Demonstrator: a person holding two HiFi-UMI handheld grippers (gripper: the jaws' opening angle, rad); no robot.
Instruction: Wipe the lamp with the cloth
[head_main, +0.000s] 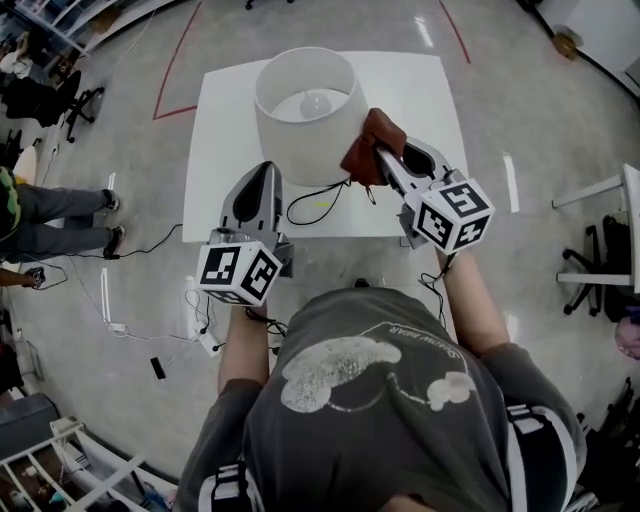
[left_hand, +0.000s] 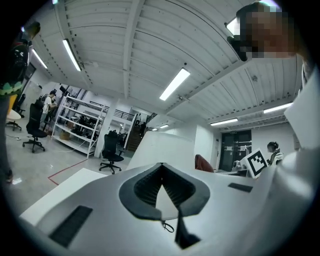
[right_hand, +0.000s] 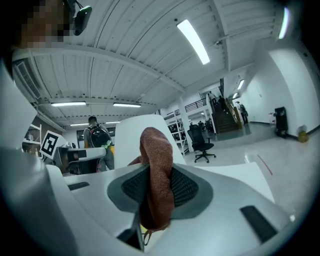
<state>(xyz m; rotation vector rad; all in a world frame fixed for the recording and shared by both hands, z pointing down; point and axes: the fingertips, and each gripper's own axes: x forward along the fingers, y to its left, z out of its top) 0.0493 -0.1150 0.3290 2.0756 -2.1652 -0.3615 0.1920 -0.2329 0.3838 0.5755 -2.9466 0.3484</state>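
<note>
The lamp stands near the middle of a white desk, its wide white shade open at the top with the bulb showing inside. The shade looks thin and light, so it would probably dent or rock under a firm push. It wants light strokes, and any steadying hold belongs low, at the base or stem, not on the shade wall.

The cloth is a rust-brown knitted piece, soft and limp. It is bunched against the shade's right side, touching it or all but touching, I cannot tell which. The right hand-held gripper is clamped on it; the right gripper view shows a fold rising past the pads and a tail hanging below, so there is plenty of loose fabric to wipe with.

The left hand-held gripper sits just beside the shade's near left edge. Its jaw tips are together with nothing between them. A black cord loops on the desk between the two grippers — something a sweep could snag.
</note>
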